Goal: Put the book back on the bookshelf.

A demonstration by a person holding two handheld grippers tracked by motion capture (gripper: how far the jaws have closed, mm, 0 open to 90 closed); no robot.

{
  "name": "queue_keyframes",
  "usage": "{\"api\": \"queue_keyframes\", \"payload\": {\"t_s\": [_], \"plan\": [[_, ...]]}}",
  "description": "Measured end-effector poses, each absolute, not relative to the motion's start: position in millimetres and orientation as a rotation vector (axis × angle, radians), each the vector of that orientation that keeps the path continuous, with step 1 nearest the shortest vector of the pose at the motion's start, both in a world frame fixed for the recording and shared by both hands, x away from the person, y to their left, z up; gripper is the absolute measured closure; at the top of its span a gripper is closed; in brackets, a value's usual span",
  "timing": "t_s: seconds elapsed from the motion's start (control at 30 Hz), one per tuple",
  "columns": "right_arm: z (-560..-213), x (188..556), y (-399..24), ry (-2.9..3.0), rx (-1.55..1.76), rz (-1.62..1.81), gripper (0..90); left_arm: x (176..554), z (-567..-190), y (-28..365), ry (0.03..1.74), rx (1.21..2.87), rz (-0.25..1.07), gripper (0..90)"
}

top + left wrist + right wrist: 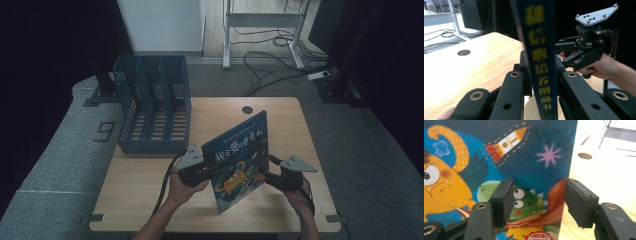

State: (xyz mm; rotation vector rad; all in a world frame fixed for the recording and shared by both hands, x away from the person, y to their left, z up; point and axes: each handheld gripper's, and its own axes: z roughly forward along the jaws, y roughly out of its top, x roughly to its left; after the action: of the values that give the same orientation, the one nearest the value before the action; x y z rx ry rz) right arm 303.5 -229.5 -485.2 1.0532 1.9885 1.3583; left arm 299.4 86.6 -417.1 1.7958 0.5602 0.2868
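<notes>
left fingers [514, 82] pinching upright book [239, 160] by spine; right fingers [504, 198] spread before cover

Overhead; claw cameras close — shared book [239, 160]

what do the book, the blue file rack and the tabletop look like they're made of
Book: printed paper with a stiff, probably card cover; it stands rigid. File rack: matte blue, likely moulded plastic, given its slotted walls and thin dividers. Tabletop: light wood grain, smooth; possibly laminate rather than solid wood.
</notes>
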Motion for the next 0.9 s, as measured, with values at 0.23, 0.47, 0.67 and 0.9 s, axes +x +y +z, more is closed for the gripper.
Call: {"api": "queue_keyframes", "payload": {"t_s": [0.23,0.47,0.67,0.9], "plan": [[-487.6,304.5,-221.7,2.027,1.048,1.356,37.3,299.9,-415.3,85.7,0.562,1.800,0.288,78.1],[-489.6,305.6,-218.2,2.039,1.061,1.348,33.6,299.7,-404.6,83.0,0.548,1.806,0.318,78.5],[-491.6,305.5,-208.2,2.063,1.035,1.340,29.7,296.4,-388.9,85.5,0.517,1.800,0.352,80.7],[-496.5,308.3,-203.0,2.039,1.072,1.295,27.9,290.8,-388.7,90.7,0.497,1.796,0.366,81.2]]}}
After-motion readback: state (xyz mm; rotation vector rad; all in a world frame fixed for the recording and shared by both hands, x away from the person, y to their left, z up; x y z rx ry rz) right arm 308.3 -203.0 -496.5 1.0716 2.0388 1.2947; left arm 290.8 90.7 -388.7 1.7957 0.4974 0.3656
